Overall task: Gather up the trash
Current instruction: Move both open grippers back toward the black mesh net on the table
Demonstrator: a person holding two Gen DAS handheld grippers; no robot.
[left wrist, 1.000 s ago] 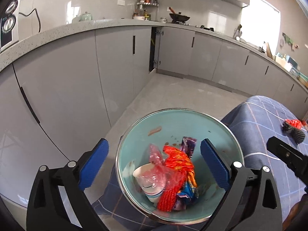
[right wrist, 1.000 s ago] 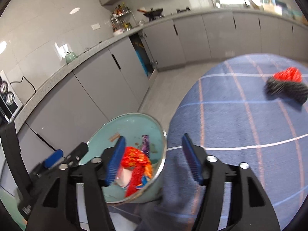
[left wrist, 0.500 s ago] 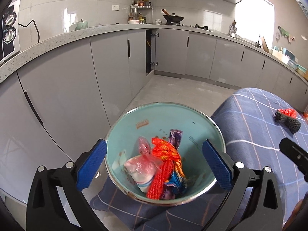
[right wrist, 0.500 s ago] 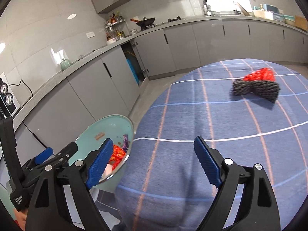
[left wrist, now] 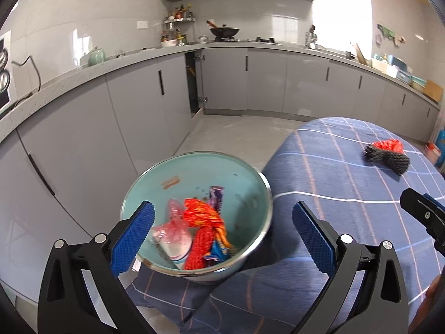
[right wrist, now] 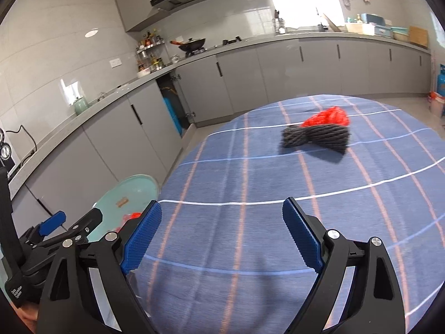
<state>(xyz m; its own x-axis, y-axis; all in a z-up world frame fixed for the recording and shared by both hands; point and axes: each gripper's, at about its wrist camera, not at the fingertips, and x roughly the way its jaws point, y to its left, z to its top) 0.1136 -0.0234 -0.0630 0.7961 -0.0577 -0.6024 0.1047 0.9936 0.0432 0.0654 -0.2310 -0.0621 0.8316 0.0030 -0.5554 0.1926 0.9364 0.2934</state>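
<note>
Two grippers, our left gripper (left wrist: 222, 231) and right gripper (right wrist: 221, 232), gaped wide, holding nothing. Beside the blue plaid tablecloth (right wrist: 278, 194) stood the trash bin (left wrist: 242, 172); black-and-red netting (right wrist: 319, 133) lay far across it, before grey cabinets (right wrist: 306, 69).

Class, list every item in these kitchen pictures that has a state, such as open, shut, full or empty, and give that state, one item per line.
left gripper: open, holding nothing
right gripper: open, holding nothing
teal bin: partly filled with wrappers
black and red foam nets: lying on the tablecloth, not yet collected
corner cabinet door: ajar
wok: sitting on the stove
</note>
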